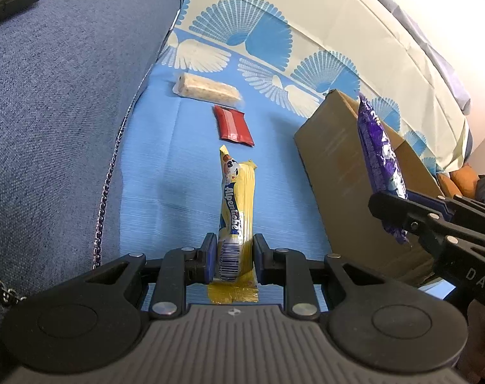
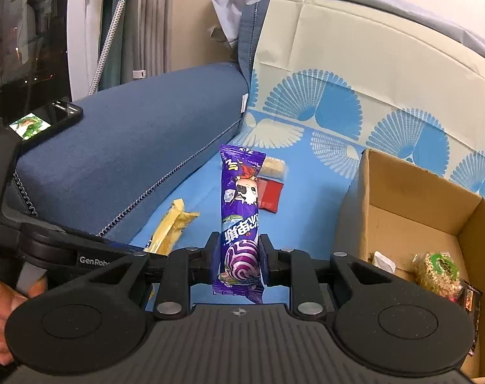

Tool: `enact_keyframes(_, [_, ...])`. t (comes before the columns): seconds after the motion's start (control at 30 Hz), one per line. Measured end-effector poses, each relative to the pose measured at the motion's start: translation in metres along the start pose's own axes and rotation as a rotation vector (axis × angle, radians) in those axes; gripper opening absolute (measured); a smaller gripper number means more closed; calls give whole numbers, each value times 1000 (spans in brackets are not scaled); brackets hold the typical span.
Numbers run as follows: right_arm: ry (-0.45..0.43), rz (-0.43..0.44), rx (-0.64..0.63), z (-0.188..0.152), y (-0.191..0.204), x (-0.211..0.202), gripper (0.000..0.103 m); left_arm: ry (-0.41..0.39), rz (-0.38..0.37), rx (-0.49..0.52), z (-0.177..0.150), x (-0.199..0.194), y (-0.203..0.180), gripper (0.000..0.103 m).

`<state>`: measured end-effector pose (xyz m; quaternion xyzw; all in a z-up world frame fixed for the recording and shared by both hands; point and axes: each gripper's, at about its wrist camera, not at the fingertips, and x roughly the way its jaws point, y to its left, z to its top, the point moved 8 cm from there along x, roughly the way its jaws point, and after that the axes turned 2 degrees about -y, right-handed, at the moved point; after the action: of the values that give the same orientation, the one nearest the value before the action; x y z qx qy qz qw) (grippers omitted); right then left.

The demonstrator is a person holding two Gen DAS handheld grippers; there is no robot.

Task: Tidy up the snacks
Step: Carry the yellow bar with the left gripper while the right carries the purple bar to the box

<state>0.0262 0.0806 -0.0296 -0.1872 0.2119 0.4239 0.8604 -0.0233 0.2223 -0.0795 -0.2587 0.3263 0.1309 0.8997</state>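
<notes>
Left gripper (image 1: 234, 259) clamped on yellow candy pack (image 1: 237, 211) over blue cloth (image 1: 165, 166), right gripper (image 2: 239, 256) on purple pack (image 2: 241, 224) (cardboard box (image 2: 402, 192) at three o'clock).

1. The candy stick (image 1: 237, 211) sits between the two fingers of the left gripper (image 1: 234, 257) and sticks out ahead of it, above the cloth (image 1: 165, 160).
2. Ahead of it on the cloth lies the flat packet (image 1: 233, 125), and behind that lies the cereal bar (image 1: 207, 87).
3. The sofa arm (image 1: 66, 96) is to the left, with a phone (image 2: 45, 120) on top.
4. The box (image 2: 412, 204) stands to the right on the cloth, with snacks (image 2: 436, 270) inside.
5. The candy pack (image 2: 241, 224) sits between the fingers of the right gripper (image 2: 239, 259), left of the box.
</notes>
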Motion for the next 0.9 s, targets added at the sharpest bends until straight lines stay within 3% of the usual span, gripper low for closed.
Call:
enact_keyframes(0.4, [-52, 5, 14, 3, -3, -3, 26, -14, 50, 32, 0, 1, -5, 26])
enact_keyframes(0.77, [-138, 23, 109, 19, -27, -16, 26, -31, 108, -130, 9, -16, 6, 26])
enact_keyframes(0.9, [-147, 29, 195, 23, -46, -19, 26, -46, 119, -123, 22, -20, -13, 26])
